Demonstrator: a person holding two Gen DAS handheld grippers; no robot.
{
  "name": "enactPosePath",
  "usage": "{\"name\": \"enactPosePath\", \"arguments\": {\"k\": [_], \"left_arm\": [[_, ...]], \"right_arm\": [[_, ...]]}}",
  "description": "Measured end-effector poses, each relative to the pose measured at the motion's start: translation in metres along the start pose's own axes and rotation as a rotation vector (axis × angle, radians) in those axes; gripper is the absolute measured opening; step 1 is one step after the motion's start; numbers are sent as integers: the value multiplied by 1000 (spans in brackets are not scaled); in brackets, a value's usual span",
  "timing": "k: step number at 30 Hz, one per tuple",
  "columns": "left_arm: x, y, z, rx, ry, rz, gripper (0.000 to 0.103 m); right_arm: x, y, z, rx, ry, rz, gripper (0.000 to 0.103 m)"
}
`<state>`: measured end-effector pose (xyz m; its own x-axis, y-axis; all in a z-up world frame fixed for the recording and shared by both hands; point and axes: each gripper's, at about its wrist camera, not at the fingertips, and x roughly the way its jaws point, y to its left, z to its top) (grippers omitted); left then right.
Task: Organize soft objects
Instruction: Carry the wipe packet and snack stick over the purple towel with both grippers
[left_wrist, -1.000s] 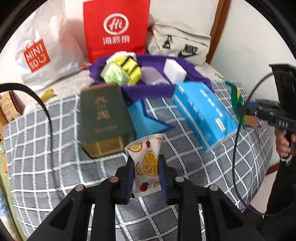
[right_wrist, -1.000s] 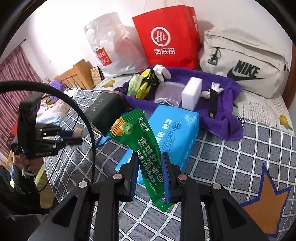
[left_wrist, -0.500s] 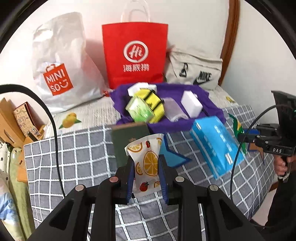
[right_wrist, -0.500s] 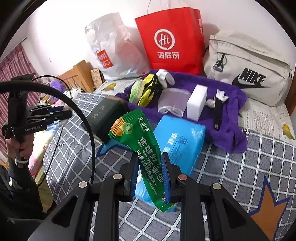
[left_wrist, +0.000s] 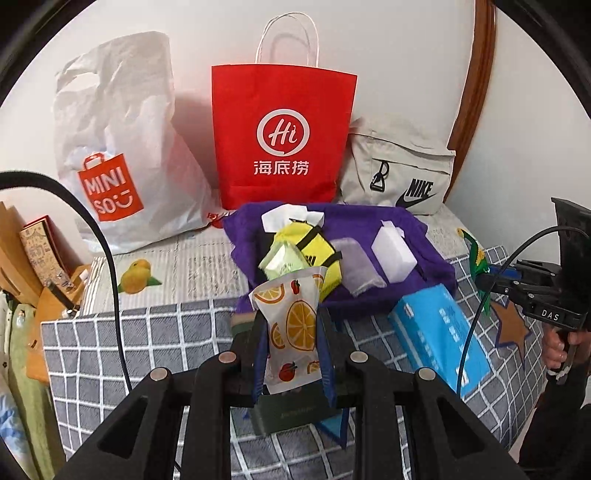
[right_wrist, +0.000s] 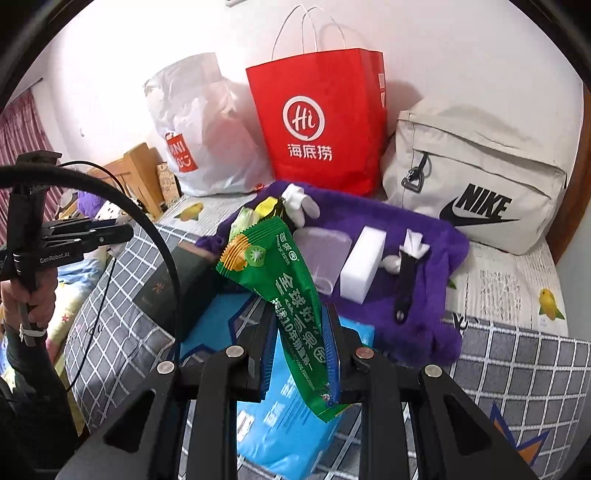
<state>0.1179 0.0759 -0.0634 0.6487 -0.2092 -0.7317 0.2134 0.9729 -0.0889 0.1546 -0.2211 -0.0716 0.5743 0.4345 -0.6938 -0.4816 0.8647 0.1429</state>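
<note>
My left gripper (left_wrist: 293, 345) is shut on a white pouch printed with orange slices (left_wrist: 291, 325) and holds it upright above the checked bed cover. My right gripper (right_wrist: 301, 343) is shut on a green snack packet (right_wrist: 291, 295), which hangs tilted between the fingers. A purple towel (left_wrist: 406, 229) lies behind, carrying a yellow-green packet (left_wrist: 284, 258), a clear pouch (left_wrist: 354, 266) and a white sponge block (left_wrist: 393, 251). A blue tissue pack (left_wrist: 439, 332) lies on the cover to the right, and it also shows in the right wrist view (right_wrist: 291, 424).
A red paper bag (left_wrist: 282, 136), a white Miniso bag (left_wrist: 118, 147) and a beige Nike bag (left_wrist: 402, 170) stand against the wall. A dark green box (right_wrist: 173, 280) lies on the grey checked cover (left_wrist: 147, 343). Wooden furniture (left_wrist: 22, 258) stands at the left.
Both grippers have lifted and pulled back with their packets still held. The bags at the wall now show in full, and the dark green box has slid under the left gripper.
</note>
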Motion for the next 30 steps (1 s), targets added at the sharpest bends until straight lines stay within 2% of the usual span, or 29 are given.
{"name": "enactPosePath", "arguments": {"k": [13, 18, 28, 30], "left_arm": [[42, 10, 44, 8, 14, -1, 23], [61, 13, 64, -6, 18, -34, 23], [108, 3, 88, -11, 56, -68, 23], [114, 0, 87, -3, 71, -69, 23]], "right_arm": [[21, -36, 38, 54, -39, -60, 24], [37, -49, 52, 61, -37, -77, 24], [96, -98, 51, 187, 61, -200, 24], [104, -102, 46, 202, 67, -178, 25]]}}
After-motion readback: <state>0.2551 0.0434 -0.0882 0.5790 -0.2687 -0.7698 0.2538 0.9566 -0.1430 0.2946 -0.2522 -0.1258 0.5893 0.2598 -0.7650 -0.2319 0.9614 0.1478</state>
